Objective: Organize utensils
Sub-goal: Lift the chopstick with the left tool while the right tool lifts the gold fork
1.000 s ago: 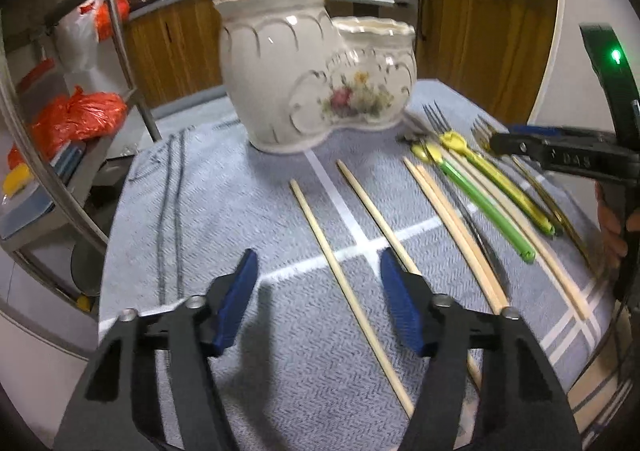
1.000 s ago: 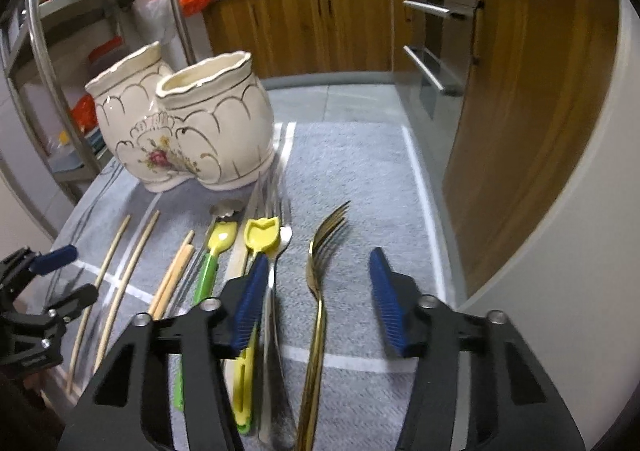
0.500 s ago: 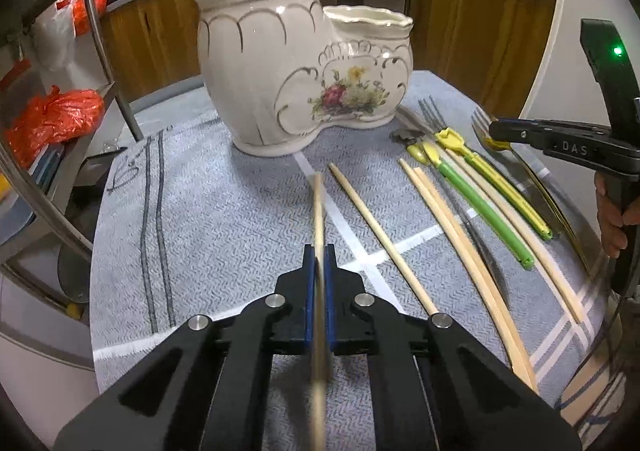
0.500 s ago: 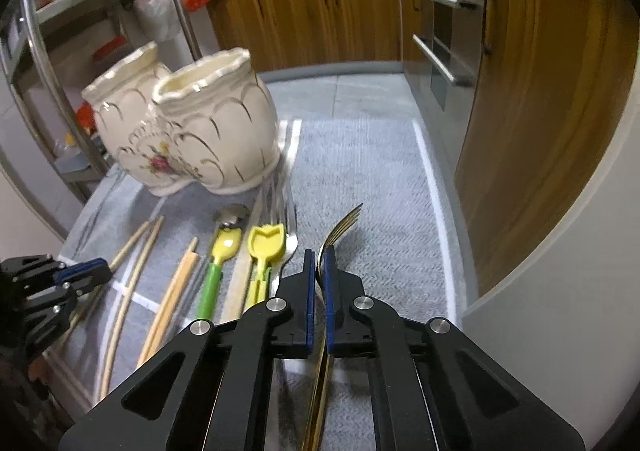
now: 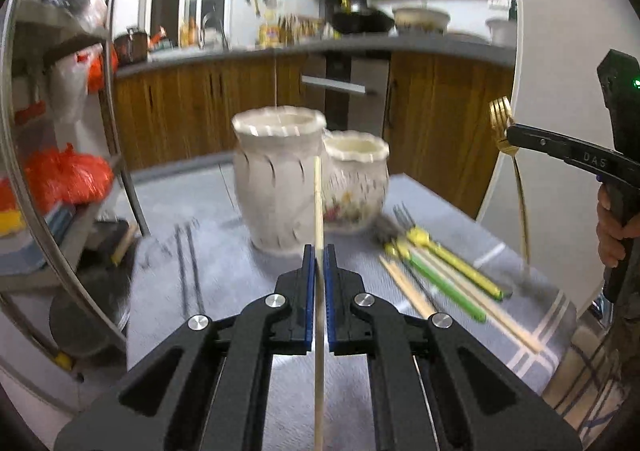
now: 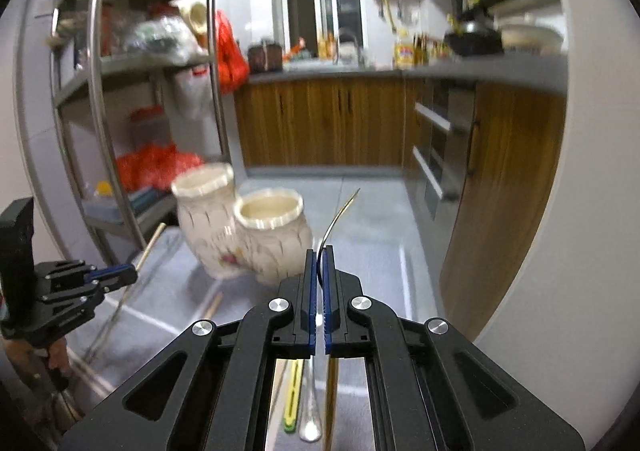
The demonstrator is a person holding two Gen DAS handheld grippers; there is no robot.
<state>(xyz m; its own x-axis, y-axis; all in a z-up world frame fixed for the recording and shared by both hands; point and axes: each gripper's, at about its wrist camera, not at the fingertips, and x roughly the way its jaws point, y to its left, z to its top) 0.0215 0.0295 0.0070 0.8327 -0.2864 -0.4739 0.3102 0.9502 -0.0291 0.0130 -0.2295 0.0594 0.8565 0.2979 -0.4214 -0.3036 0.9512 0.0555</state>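
Note:
My left gripper [image 5: 319, 251] is shut on a wooden chopstick [image 5: 318, 207] and holds it upright above the grey cloth, in front of the cream double ceramic holder [image 5: 280, 179]. My right gripper [image 6: 319, 255] is shut on a gold fork [image 6: 338, 211], lifted clear of the cloth, tines up; it also shows in the left wrist view [image 5: 520, 187]. The holder appears in the right wrist view [image 6: 256, 227], ahead and left of the right gripper. The left gripper also shows there [image 6: 132, 273] with its chopstick [image 6: 150, 243].
On the cloth lie more chopsticks [image 5: 408, 287], green [image 5: 440, 283] and yellow [image 5: 456, 263] handled utensils and a silver fork [image 5: 402, 215]. A metal shelf rack [image 5: 116, 155] stands at the left. Wooden cabinets [image 5: 440, 123] and a white wall edge [image 5: 500, 155] are to the right.
Both grippers have risen from the cloth with their loads. The chopstick and the gold fork now hang in the air, and the views tilted up toward the kitchen.

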